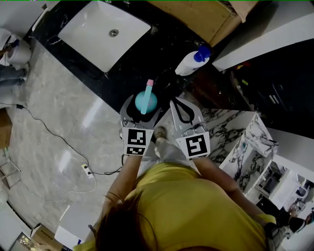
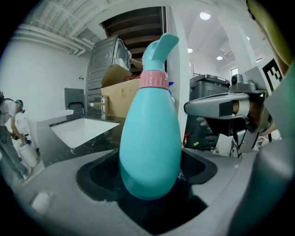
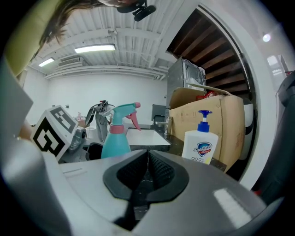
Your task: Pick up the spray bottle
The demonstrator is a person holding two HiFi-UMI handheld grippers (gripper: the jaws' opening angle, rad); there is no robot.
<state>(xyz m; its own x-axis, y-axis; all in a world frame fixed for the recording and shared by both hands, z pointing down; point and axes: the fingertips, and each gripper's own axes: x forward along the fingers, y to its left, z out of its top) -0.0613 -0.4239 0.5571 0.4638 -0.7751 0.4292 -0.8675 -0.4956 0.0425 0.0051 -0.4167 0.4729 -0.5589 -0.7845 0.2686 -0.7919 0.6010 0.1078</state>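
Spray bottle [image 2: 150, 138]: teal, pear-shaped body, opaque, so the fill level cannot be read. Pink collar [image 2: 153, 79] at the neck, teal head, pink trigger [image 3: 135, 120]. It stands upright on the black countertop [image 1: 147, 54], near the counter's front edge, on the near side of the sink [image 1: 86, 34].

Left gripper [image 1: 144, 105]: jaws spread wide, one on each side of the bottle's lower body. In the left gripper view dark gaps show between the pads and the bottle, so there is no squeeze. Right gripper [image 3: 147, 161]: jaws closed together with nothing between them, just beside the left gripper.

Containers: the sink is a white rectangular basin with a drain [image 1: 114, 33] at its middle. The cardboard box [image 1: 206, 14] sits at the back of the counter with its flaps open. Something red shows at its top, but what it is cannot be made out. A white soap bottle [image 1: 193, 61] with a blue pump stands in front of the box, well apart from the spray bottle.

Room: bare counter lies between the spray bottle and the sink. The counter's edge runs diagonally through the head view, with pale marble floor [image 1: 59, 112] below it and a cable [image 1: 49, 130] trailing across.
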